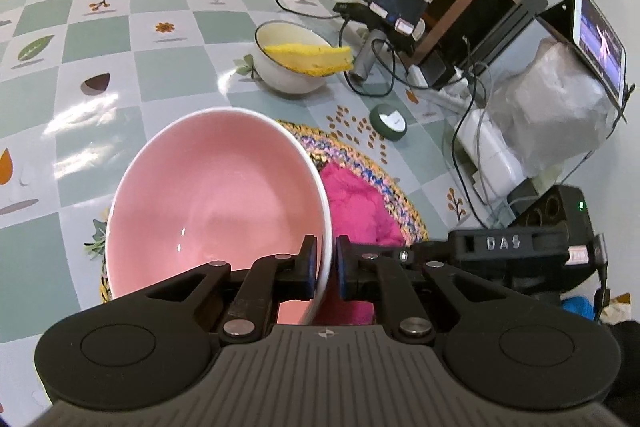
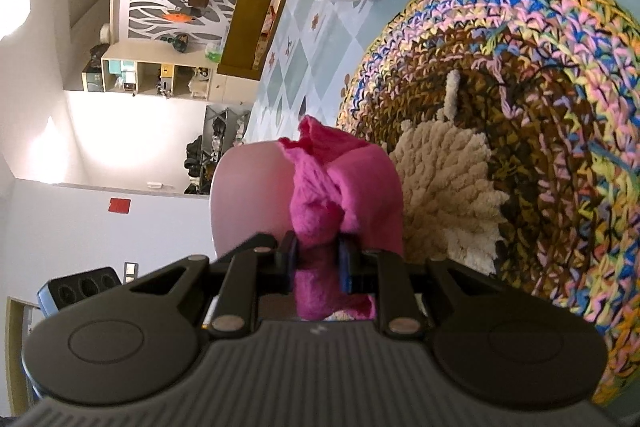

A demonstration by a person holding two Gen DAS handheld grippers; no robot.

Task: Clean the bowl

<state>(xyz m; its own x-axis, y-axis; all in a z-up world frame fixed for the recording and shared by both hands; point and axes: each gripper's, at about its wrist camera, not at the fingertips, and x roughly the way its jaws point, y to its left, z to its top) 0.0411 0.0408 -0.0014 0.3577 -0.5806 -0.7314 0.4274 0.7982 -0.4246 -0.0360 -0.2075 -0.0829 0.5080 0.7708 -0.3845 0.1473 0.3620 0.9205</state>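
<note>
A pink bowl (image 1: 216, 195) with a white outside is tilted above the table. My left gripper (image 1: 325, 269) is shut on its rim at the near right. A magenta cloth (image 1: 356, 203) shows just right of the bowl, over a woven mat (image 1: 376, 163). In the right wrist view my right gripper (image 2: 318, 261) is shut on the magenta cloth (image 2: 340, 187), which presses against the outside of the pink bowl (image 2: 248, 195). The mat (image 2: 540, 87) fills the right side of that view.
A white bowl (image 1: 288, 67) holding a yellow sponge (image 1: 308, 57) stands farther back on the checked tablecloth (image 1: 100, 39). Cables, a charger (image 1: 492, 155), a small green round device (image 1: 388, 121), a box and a phone stand crowd the right side. A cream tuft (image 2: 448, 187) lies on the mat. Two chairs stand behind the table.
</note>
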